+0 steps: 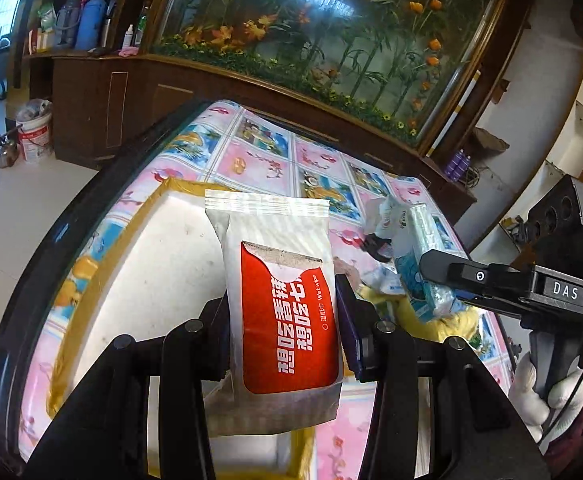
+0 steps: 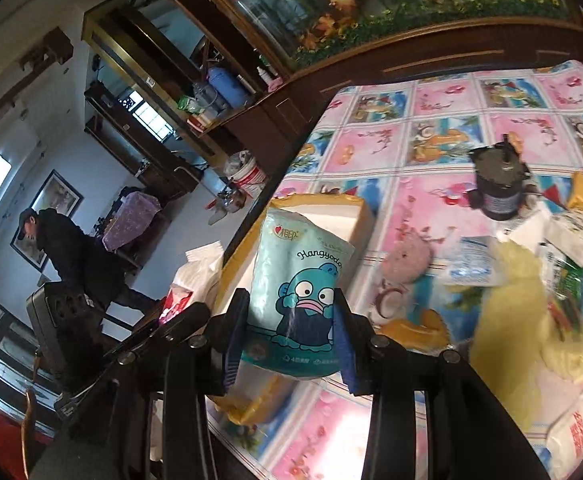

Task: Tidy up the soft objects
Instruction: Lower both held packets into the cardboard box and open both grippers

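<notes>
- Left tool pinching a wet-wipe pack across its width, dark pads pressed on both long edges.
- Pack held upright in the left wrist view, long axis running away from the camera; crimped end farthest out, red label facing the lens with its print running sideways along the length.
- Pack raised clear above a white foam box with yellow-taped rim, sitting on the worktop under a patterned pink and blue cloth.
- Right tool clamped on a teal tissue pack, blue pads squeezing its lower sides.
- Tissue pack standing on end, long axis along the fingers, cartoon fish face upright toward the lens, top edge tilted slightly left.
- Same tissue pack seen from the left wrist camera at right, held off the cloth by the right tool, its handle in a white-gloved hand.
- Near the right edge of the worktop, a loose heap: yellow plush, pink fuzzy item, small clear packets, a dark jar upright behind them.
- Far left of the right wrist view, a person in dark clothes, well apart from the worktop.
</notes>
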The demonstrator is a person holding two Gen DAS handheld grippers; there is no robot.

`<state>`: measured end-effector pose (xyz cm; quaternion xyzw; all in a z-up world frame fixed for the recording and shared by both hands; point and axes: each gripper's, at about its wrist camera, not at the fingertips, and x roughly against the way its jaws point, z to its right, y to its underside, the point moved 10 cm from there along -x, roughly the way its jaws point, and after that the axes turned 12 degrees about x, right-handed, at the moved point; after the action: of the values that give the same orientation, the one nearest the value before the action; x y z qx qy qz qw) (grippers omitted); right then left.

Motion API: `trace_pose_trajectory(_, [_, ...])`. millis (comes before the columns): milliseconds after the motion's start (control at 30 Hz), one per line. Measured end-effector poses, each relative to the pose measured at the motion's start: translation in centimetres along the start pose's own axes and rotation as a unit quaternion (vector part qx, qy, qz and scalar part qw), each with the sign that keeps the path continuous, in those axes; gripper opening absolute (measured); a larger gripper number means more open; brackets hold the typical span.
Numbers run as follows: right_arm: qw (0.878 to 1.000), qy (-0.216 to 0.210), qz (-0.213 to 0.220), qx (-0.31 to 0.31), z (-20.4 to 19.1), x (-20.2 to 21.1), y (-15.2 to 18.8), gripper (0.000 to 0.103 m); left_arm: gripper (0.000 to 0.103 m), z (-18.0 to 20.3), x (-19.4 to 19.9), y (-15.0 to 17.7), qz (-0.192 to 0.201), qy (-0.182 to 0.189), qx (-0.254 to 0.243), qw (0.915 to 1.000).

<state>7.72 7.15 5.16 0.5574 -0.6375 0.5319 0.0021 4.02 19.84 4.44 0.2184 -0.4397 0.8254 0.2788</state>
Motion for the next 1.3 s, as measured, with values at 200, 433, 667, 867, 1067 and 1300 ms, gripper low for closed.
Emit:
trace_pose_trajectory(200, [0.999, -0.004, -0.031, -0.023, 0.0, -7.2, -3.0, 0.039, 0.043, -3.6, -5.7, -2.9, -0.029, -0.020, 0.039, 0.9986])
trace_pose_trajectory(433, [0.997, 0.023, -0.066, -0.041, 2.4, -12.1, -3.3, 0.039, 0.043, -6.1, -9.7, -3.0, -0.062, -0.030, 0.081, 0.9944])
trace_pose_trajectory(667, [0.995, 0.066, -0.073, -0.024, 3.8, -13.1, -3.0, 0.051, 0.050, -6.8, -10.9, -2.4, -0.088, -0.014, 0.117, 0.9892])
trace_pose_trajectory(867, [0.995, 0.075, -0.061, -0.023, 4.2, -12.2, -3.3, 0.056, 0.057, -6.2, -9.1, -3.1, -0.067, -0.027, 0.103, 0.9921])
trace_pose_trajectory(1067, [0.999, 0.047, -0.011, -0.003, 3.2, -6.8, -2.3, 0.057, 0.057, -3.9, -0.6, -2.8, 0.007, -0.032, 0.078, 0.9964])
trace_pose_trajectory(1300, [0.998, 0.056, 0.002, 0.015, 3.1, -2.8, 0.4, 0.058, 0.057, -1.2, 8.1, -0.5, 0.071, -0.017, 0.074, 0.9946])
